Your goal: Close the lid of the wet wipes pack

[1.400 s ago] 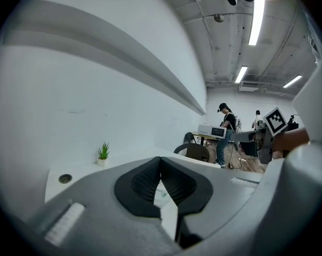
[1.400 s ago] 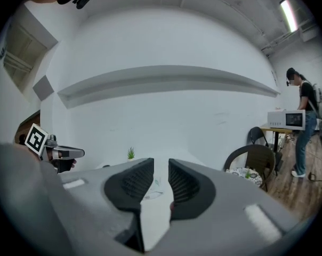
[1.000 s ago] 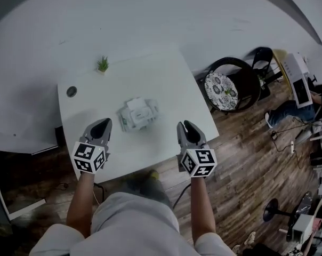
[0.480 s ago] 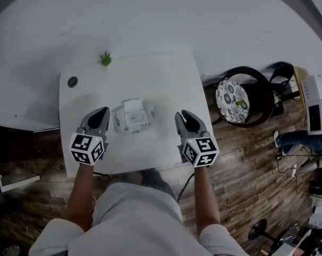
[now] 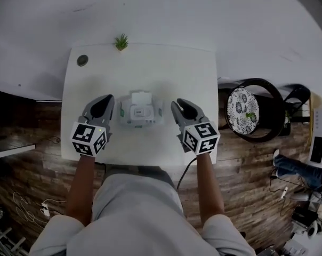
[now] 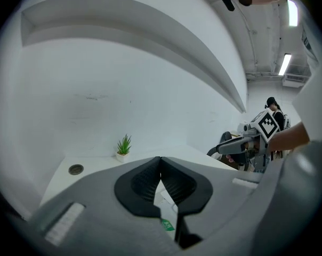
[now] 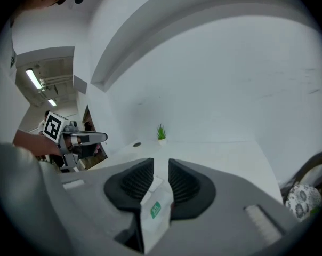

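Observation:
The white wet wipes pack [image 5: 140, 112] lies in the middle of the white table [image 5: 150, 68], its lid [image 5: 141, 97] standing open toward the far side. My left gripper [image 5: 105, 101] is just left of the pack, tips touching, nothing held. In the left gripper view the gripper [image 6: 160, 160] is shut, and the pack's green label [image 6: 166, 225] shows below the pads. My right gripper [image 5: 179, 106] sits just right of the pack, open. In the right gripper view a gap parts the jaws of the gripper [image 7: 161, 164]; the pack's end [image 7: 154, 209] shows through it, unpressed.
A small potted plant [image 5: 121, 41] and a round cable hole [image 5: 82, 60] are at the table's far edge. A black chair with a patterned cushion [image 5: 245, 110] stands right of the table on the wooden floor. The person's legs are at the near edge.
Both grippers have closed in on the pack from either side, the right one moving further. The pack has not moved and its lid is still up.

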`<state>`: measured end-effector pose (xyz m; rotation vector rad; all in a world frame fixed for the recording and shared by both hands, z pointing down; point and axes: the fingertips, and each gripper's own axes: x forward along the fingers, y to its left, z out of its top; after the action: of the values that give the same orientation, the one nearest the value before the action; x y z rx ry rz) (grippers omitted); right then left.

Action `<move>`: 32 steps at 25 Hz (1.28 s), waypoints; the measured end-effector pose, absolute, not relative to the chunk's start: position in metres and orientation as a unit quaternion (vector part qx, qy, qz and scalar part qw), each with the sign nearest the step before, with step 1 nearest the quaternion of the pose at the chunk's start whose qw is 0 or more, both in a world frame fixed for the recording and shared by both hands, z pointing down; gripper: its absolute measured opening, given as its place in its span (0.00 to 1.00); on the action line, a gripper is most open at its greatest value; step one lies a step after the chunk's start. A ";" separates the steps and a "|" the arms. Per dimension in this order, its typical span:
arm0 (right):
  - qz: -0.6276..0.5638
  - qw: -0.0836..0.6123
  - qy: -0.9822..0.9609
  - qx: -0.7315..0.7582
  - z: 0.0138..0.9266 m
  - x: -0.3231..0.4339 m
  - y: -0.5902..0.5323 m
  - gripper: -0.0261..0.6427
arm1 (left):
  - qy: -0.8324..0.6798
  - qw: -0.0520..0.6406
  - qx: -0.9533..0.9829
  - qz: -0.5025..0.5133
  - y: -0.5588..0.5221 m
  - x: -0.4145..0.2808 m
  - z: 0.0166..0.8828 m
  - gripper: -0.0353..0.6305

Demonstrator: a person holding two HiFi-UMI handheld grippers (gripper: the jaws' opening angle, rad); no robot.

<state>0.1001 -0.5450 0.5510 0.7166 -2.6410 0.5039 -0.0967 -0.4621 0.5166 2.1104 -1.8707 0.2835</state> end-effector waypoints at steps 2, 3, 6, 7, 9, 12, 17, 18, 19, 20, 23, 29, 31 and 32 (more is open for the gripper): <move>0.181 0.193 -0.939 0.218 0.558 0.082 -0.550 0.18 | -0.661 0.160 0.726 0.100 -0.462 -0.104 0.523 0.05; 0.184 0.203 -0.942 0.196 0.562 0.072 -0.551 0.18 | -0.664 0.163 0.722 0.101 -0.462 -0.108 0.526 0.05; 0.196 0.253 -0.942 0.100 0.579 0.044 -0.545 0.18 | -0.671 0.170 0.713 0.111 -0.460 -0.115 0.535 0.05; 0.194 0.272 -0.940 0.070 0.586 0.036 -0.542 0.18 | -0.673 0.173 0.710 0.116 -0.459 -0.117 0.539 0.05; 0.189 0.306 -0.933 0.026 0.601 0.021 -0.541 0.18 | -0.675 0.181 0.705 0.123 -0.457 -0.121 0.547 0.05; 0.197 0.344 -0.918 -0.011 0.625 0.005 -0.548 0.18 | -0.680 0.195 0.695 0.126 -0.457 -0.130 0.558 0.05; 0.200 0.393 -0.896 -0.054 0.657 -0.011 -0.555 0.18 | -0.683 0.213 0.687 0.130 -0.457 -0.138 0.576 0.05; 0.201 0.401 -0.892 -0.063 0.662 -0.013 -0.555 0.21 | -0.682 0.216 0.686 0.131 -0.457 -0.138 0.580 0.05; 0.199 0.407 -0.889 -0.071 0.666 -0.016 -0.555 0.25 | -0.681 0.218 0.687 0.133 -0.457 -0.138 0.583 0.05; 0.195 0.411 -0.887 -0.078 0.670 -0.019 -0.556 0.25 | -0.679 0.220 0.687 0.135 -0.458 -0.138 0.586 0.05; 0.192 0.412 -0.886 -0.092 0.677 -0.030 -0.561 0.25 | -0.676 0.225 0.688 0.139 -0.461 -0.138 0.593 0.05; 0.187 0.430 -0.871 -0.149 0.687 -0.049 -0.552 0.25 | -0.671 0.234 0.689 0.142 -0.464 -0.142 0.601 0.05; 0.192 0.436 -0.864 -0.161 0.691 -0.051 -0.549 0.25 | -0.671 0.235 0.689 0.142 -0.466 -0.145 0.602 0.05; 0.194 0.439 -0.861 -0.166 0.692 -0.052 -0.548 0.25 | -0.671 0.235 0.689 0.142 -0.467 -0.146 0.603 0.05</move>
<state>-0.0519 -0.5480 0.6923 -0.4130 -2.1392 0.4827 -0.1460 -0.4666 0.6030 1.8903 -1.8407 0.3898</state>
